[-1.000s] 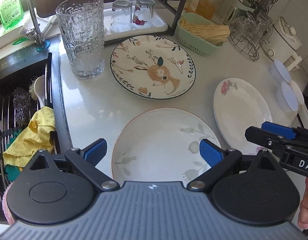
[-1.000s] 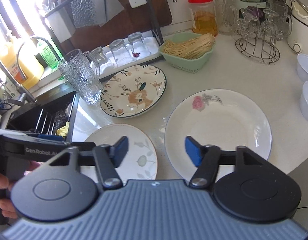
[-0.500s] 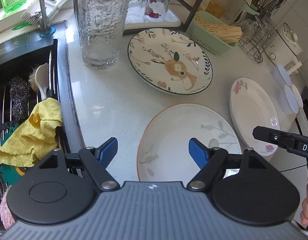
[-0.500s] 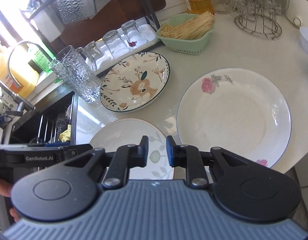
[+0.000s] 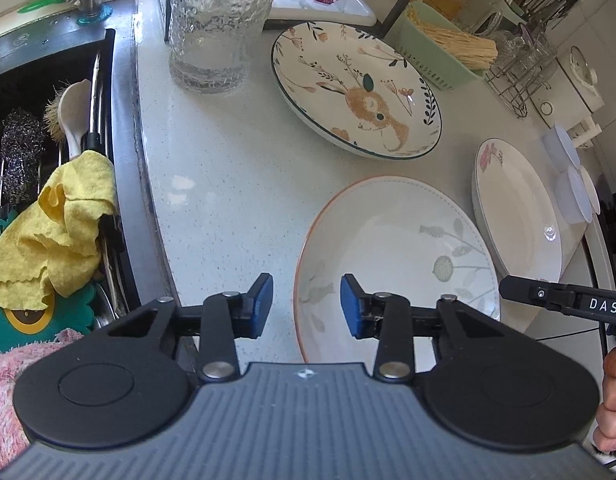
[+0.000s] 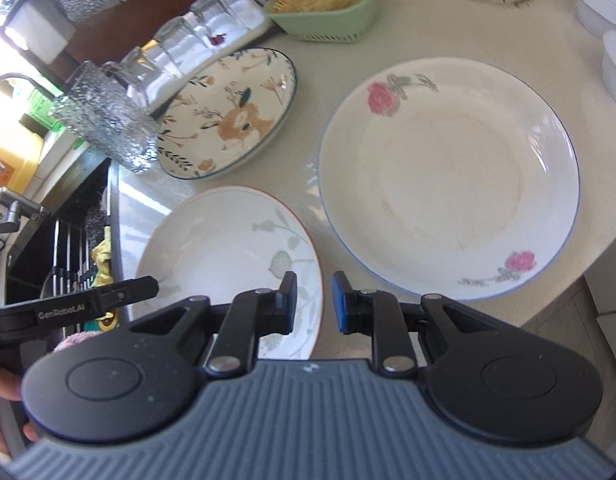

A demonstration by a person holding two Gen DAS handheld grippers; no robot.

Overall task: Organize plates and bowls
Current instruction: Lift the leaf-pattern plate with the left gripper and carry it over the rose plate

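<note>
Left gripper (image 5: 306, 301): tilted steeply down at the near edge of the speckled countertop (image 5: 228, 184). Straddles the left rim of the leaf-pattern plate (image 5: 395, 248), one blue pad outside the rim, the other over the plate's inside. Jaws just closing, now at a moderate gap, with the rim between them. Pads not seen pressing on it.

Right gripper (image 6: 313, 302): also pitched down, at the opposite, right rim of the same leaf-pattern plate (image 6: 228, 240). Jaws narrow, a slim gap left between the pads. Rim edge in that gap, no firm pinch visible. Black body of this tool also in the left wrist view, low on the right, with part of the right hand (image 5: 611, 400) behind it.

Leaf-pattern plate: flat on the countertop, nearest the front edge, between the two tools. Behind it, well apart from both grippers, the deer plate (image 5: 359, 84) with its dark green rim. To the right, just beside the leaf-pattern plate, the rose plate (image 6: 447, 184) with its thin blue edge, near the counter's right corner.

Further back: textured glass tumbler (image 5: 216, 32) upright beside the deer plate, and green basket (image 5: 439, 52) of pale sticks. At left, the sink (image 5: 36, 80), a yellow cloth (image 5: 52, 232) draped on its rack.
</note>
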